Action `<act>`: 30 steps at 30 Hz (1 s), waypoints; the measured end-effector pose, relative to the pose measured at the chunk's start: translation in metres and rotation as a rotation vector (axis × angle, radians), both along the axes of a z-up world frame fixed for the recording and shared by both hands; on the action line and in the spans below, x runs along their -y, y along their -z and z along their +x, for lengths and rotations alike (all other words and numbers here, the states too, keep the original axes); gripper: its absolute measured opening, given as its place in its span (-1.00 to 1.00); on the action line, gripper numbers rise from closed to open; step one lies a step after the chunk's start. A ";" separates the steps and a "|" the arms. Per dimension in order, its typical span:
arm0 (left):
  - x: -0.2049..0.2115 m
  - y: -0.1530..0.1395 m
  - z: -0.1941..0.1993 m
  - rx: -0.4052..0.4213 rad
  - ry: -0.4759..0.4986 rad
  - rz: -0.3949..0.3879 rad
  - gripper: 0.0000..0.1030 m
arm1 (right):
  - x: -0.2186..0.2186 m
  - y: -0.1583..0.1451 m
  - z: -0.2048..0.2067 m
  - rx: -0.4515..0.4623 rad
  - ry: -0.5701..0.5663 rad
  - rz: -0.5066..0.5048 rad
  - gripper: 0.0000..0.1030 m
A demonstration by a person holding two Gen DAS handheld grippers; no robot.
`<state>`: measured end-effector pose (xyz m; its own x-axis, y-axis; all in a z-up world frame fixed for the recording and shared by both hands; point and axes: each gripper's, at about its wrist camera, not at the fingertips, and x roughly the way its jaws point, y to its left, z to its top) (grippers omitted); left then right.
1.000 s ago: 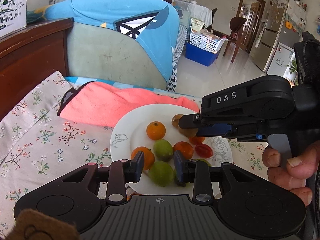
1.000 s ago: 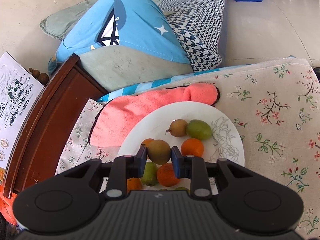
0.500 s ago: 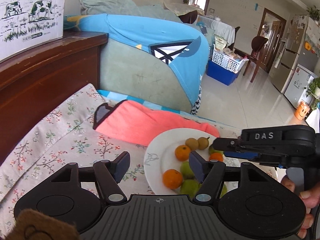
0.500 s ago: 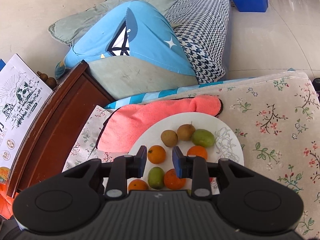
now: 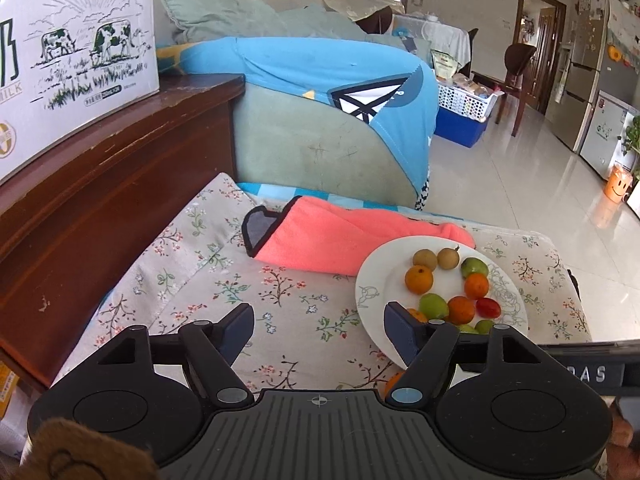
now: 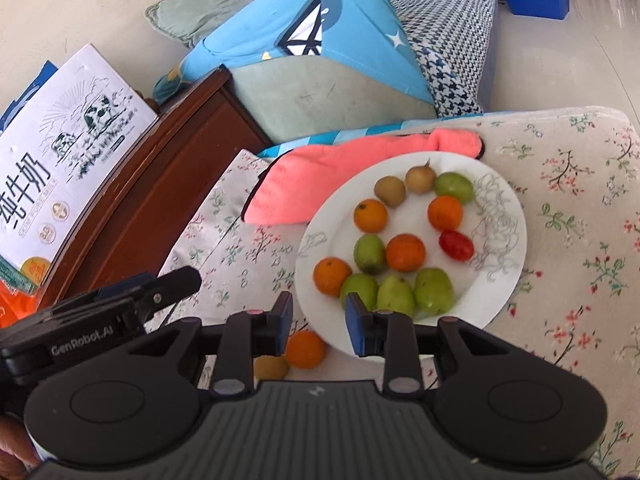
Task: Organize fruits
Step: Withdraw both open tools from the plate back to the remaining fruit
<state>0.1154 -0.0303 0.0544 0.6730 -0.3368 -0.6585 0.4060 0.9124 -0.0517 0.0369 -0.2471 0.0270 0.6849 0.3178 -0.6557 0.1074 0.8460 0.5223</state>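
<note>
A white plate on the floral cloth holds several fruits: oranges, green fruits, two brown kiwis and a red tomato. The plate also shows in the left wrist view. An orange and a brown kiwi lie on the cloth beside the plate, near my right gripper. My right gripper is open and empty, just short of the plate's near rim. My left gripper is wide open and empty, left of the plate.
A pink towel lies behind the plate. A dark wooden cabinet with a milk carton box stands at the left. A sofa with a blue cover is behind the table. The table edge drops off at the right.
The right gripper let a brown kiwi go on the plate and drew back, open. The left gripper opened wide and drew back to the left of the plate.
</note>
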 end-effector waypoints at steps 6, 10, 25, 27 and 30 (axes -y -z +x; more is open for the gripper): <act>-0.021 -0.002 0.001 0.022 -0.082 -0.002 0.41 | -0.032 0.012 -0.004 -0.021 -0.051 -0.078 -0.41; -0.029 -0.004 0.002 0.011 -0.093 -0.030 0.44 | -0.044 0.022 -0.001 -0.043 -0.044 -0.076 -0.41; -0.040 -0.001 0.001 -0.017 -0.156 -0.031 0.50 | -0.054 0.043 0.014 -0.080 0.064 -0.080 -0.36; -0.041 0.001 0.001 -0.023 -0.156 -0.032 0.50 | -0.057 0.043 0.017 -0.071 0.067 -0.096 -0.35; -0.040 0.002 0.001 -0.026 -0.156 -0.024 0.51 | -0.059 0.043 0.020 -0.063 0.070 -0.113 -0.35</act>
<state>0.1160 0.0097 0.0521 0.7010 -0.2458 -0.6695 0.2581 0.9625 -0.0831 0.0571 -0.1878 -0.0163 0.6595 0.1924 -0.7267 0.1980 0.8881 0.4148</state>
